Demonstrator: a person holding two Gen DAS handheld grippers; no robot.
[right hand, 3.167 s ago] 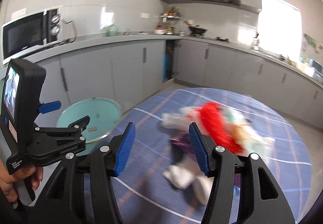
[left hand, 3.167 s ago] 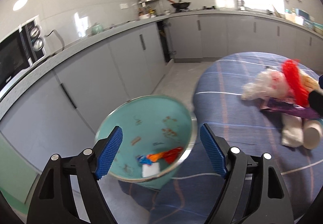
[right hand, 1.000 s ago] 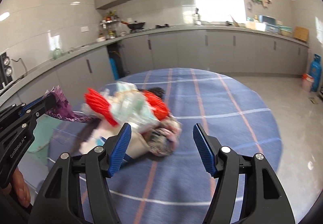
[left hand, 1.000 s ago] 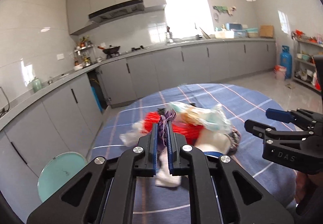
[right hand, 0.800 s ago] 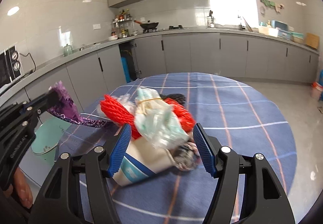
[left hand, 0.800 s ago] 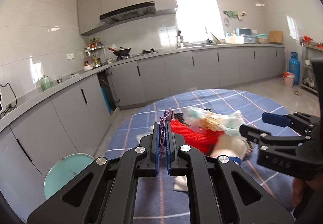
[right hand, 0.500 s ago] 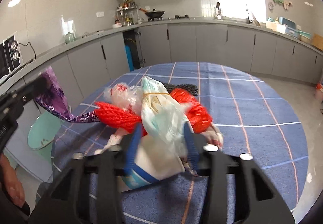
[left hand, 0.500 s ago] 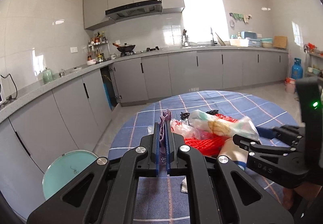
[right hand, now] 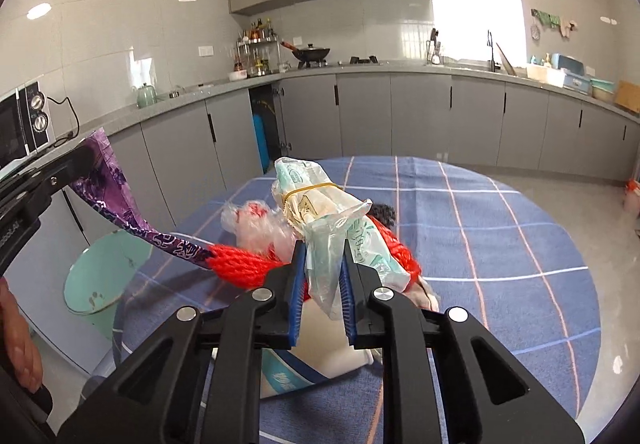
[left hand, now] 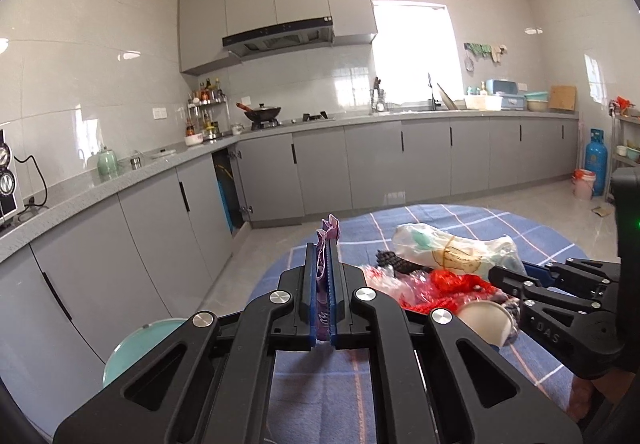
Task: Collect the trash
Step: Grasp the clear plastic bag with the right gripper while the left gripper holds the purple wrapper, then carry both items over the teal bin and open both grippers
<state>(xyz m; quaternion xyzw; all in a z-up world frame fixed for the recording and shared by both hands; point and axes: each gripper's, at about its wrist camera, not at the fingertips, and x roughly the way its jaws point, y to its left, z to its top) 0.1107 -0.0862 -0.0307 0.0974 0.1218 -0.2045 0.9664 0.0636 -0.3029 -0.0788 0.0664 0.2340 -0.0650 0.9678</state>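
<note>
Past your fingers you've got grey cabinets (left hand: 400, 160) running along the back, a wok (left hand: 262, 112) on the stove off to their left, and a blue gas cylinder (left hand: 596, 166) far right.

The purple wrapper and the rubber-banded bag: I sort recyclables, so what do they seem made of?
Purple wrapper: thin printed film, probably plastic, slightly glossy, creasing limply from the left gripper. Rubber-banded bag: translucent crinkled plastic film; its contents show through, pinched in the right gripper.

hand-held gripper (left hand: 324, 260) — black frame | blue pads (right hand: 297, 284) — silver screws
</note>
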